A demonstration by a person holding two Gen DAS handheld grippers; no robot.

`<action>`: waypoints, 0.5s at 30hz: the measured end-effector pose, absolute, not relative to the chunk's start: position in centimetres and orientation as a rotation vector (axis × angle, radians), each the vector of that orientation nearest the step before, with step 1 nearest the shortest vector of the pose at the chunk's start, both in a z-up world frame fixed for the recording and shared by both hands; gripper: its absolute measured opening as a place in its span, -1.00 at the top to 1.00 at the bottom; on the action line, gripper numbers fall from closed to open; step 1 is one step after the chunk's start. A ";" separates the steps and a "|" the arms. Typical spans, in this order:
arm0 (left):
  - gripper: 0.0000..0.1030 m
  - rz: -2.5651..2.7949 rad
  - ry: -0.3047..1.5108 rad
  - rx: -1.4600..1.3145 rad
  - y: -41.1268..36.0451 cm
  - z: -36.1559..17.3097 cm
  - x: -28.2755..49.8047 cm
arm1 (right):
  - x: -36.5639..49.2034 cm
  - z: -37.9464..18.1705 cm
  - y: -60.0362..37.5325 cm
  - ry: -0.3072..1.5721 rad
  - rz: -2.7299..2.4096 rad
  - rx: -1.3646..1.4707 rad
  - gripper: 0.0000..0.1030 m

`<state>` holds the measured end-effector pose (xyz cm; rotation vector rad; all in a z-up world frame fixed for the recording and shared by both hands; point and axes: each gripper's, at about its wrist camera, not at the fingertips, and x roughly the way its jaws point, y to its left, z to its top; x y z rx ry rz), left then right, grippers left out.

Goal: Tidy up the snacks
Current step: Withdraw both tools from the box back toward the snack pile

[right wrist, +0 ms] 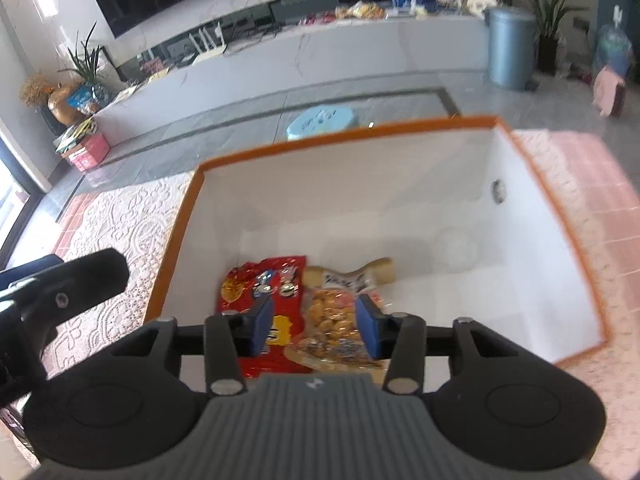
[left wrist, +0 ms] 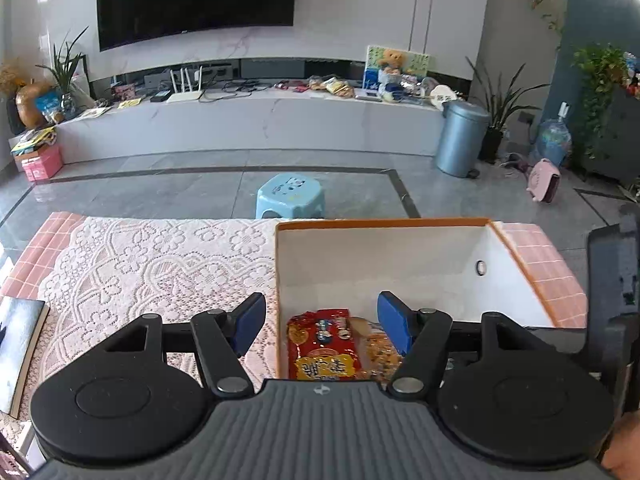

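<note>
An orange-rimmed white box (left wrist: 384, 223) stands on the table, also in the right wrist view (right wrist: 348, 131). Inside lie a red snack packet (left wrist: 322, 346) (right wrist: 256, 284) and a clear packet of golden snacks (left wrist: 382, 350) (right wrist: 332, 312) side by side. My left gripper (left wrist: 322, 326) is open and empty, straddling the box's left wall above the red packet. My right gripper (right wrist: 316, 326) is open and empty over the clear packet inside the box. The left gripper's finger (right wrist: 80, 280) shows at the left of the right wrist view.
A white lace cloth (left wrist: 160, 264) covers the pink checked table (left wrist: 544, 256). A book (left wrist: 18, 344) lies at the table's left edge. Beyond are a blue stool (left wrist: 290, 196), a grey bin (left wrist: 460, 140) and a TV bench (left wrist: 256, 120).
</note>
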<state>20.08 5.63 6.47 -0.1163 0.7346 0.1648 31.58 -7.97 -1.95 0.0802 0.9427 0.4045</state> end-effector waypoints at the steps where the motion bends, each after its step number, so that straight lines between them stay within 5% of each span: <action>1: -0.46 0.159 0.727 -0.118 5.4 6.8 19.7 | 31.1 -1.5 -8.6 0.928 0.396 0.081 0.02; 4: -0.46 0.131 0.706 -0.136 4.8 7.9 18.4 | 29.6 -0.2 -10.4 0.885 0.369 0.070 -0.06; 11: -0.46 0.050 0.668 -0.105 2.5 9.6 14.5 | 23.5 2.7 -14.9 0.735 0.355 0.045 -0.62; 15: -0.46 0.010 0.685 -0.111 1.6 9.5 12.7 | 19.3 3.5 -16.9 0.662 0.338 0.002 -0.66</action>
